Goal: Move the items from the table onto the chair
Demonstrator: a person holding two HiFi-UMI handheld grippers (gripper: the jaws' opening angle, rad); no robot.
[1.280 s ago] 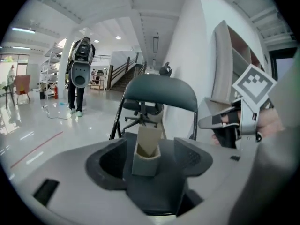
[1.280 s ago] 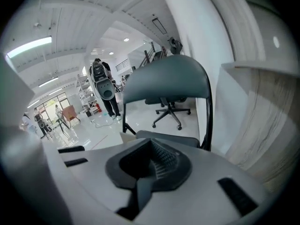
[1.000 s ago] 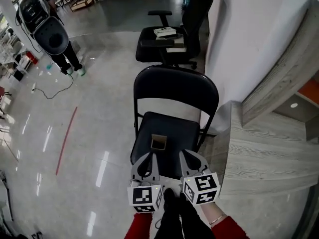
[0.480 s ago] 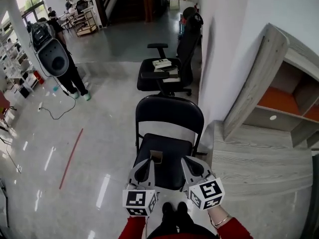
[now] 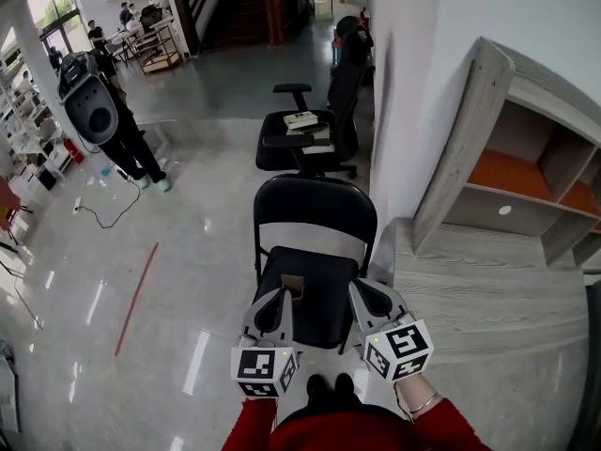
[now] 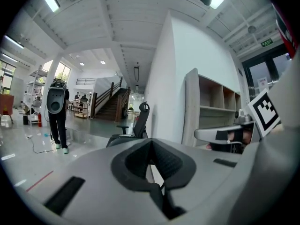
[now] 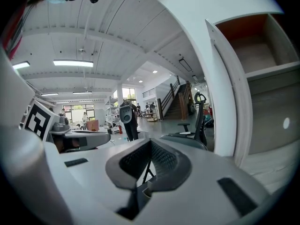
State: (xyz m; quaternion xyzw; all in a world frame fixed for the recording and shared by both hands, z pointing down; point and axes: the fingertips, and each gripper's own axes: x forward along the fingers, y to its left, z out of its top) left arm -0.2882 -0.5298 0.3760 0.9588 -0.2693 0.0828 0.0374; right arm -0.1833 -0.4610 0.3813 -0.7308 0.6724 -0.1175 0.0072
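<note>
A black folding chair (image 5: 315, 200) stands in front of me in the head view. A small brown open box (image 5: 295, 287) lies on its seat. My left gripper (image 5: 281, 296) hovers over the seat's near left edge, just beside the box and not touching it. My right gripper (image 5: 362, 291) hangs over the seat's near right corner. Both are shut with nothing between their pads. In the left gripper view the left gripper (image 6: 151, 142) has its jaws closed together, and in the right gripper view the right gripper (image 7: 151, 143) looks the same. A grey wooden table (image 5: 488, 285) lies to the right.
A grey shelf unit with orange inner panels (image 5: 526, 158) stands behind the table against a white wall (image 5: 413, 73). A black office chair (image 5: 315, 134) carrying books is behind the folding chair. A person (image 5: 113, 120) stands far left on the glossy floor, near a cable.
The head view has tilted up, so more of the room and the shelf shows. The two grippers have drifted slightly apart over the seat's front edge. The box has not moved.
</note>
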